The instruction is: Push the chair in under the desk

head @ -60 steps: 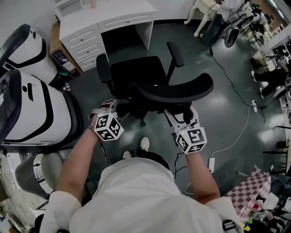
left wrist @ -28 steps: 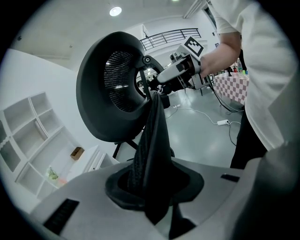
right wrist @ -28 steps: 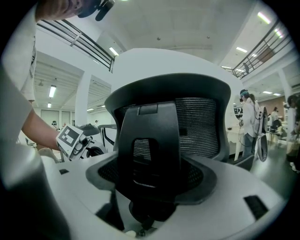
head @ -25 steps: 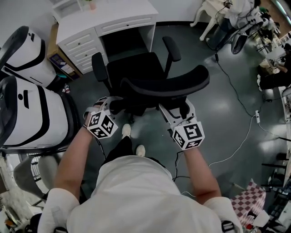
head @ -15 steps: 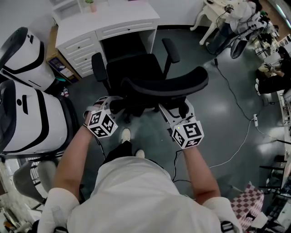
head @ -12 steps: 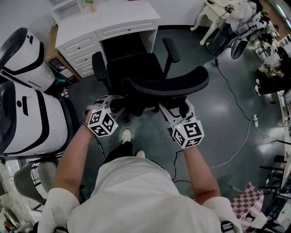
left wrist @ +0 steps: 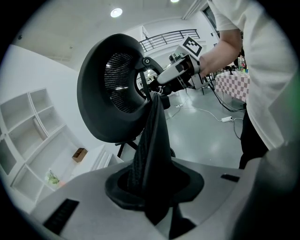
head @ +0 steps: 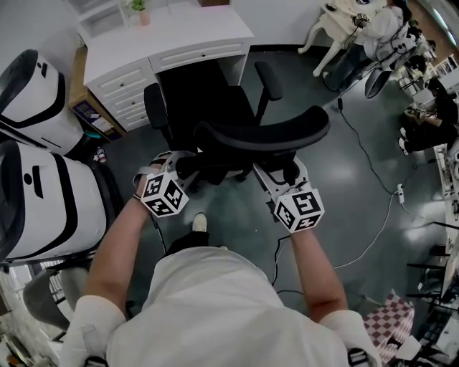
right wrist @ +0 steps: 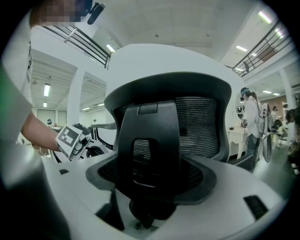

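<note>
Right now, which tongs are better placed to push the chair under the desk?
Probably the right tongs: they clamp the chair's central back support, facing the desk. The left tongs pinch its backrest edge.

White-and-black pods (head: 43, 193) left of the left gripper (head: 181, 160), floor cable (head: 367, 145) right of the right gripper (head: 276, 172), checkered cloth (head: 387, 322) behind that, potted plant (head: 136, 6) well ahead.

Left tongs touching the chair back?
Touching. Left gripper view: the edge of the chair back runs into the left tongs, pinched between both jaws.
</note>
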Available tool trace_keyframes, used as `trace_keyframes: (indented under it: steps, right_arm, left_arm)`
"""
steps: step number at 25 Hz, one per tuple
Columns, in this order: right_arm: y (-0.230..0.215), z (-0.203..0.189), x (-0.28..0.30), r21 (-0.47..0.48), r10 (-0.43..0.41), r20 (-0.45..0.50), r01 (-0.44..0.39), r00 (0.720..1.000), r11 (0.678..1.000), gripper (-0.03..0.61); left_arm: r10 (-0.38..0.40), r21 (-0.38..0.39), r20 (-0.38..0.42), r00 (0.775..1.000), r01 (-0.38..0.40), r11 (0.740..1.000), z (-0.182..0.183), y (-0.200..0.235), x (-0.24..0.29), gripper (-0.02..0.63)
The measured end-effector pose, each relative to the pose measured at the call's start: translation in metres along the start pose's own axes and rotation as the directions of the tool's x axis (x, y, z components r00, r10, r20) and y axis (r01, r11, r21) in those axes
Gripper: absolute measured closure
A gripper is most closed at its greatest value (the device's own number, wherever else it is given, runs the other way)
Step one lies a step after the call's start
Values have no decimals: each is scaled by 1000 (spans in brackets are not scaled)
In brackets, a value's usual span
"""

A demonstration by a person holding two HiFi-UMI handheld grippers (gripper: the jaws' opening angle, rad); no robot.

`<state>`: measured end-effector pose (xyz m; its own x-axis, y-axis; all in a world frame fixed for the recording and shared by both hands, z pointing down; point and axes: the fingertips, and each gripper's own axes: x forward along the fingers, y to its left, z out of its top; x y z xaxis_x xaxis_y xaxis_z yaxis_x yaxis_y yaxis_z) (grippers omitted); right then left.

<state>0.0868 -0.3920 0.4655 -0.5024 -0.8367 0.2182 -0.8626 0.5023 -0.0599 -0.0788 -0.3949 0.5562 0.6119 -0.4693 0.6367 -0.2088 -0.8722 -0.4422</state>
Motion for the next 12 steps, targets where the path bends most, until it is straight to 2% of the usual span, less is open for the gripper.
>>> trace_keyframes:
  steps: [12]
  right_arm:
    - [-21, 12, 47, -4, 6, -3, -6, 1000, 1000, 242]
  left_arm:
    - [-8, -9, -7, 1000, 8, 1000, -12, 45, 20, 514]
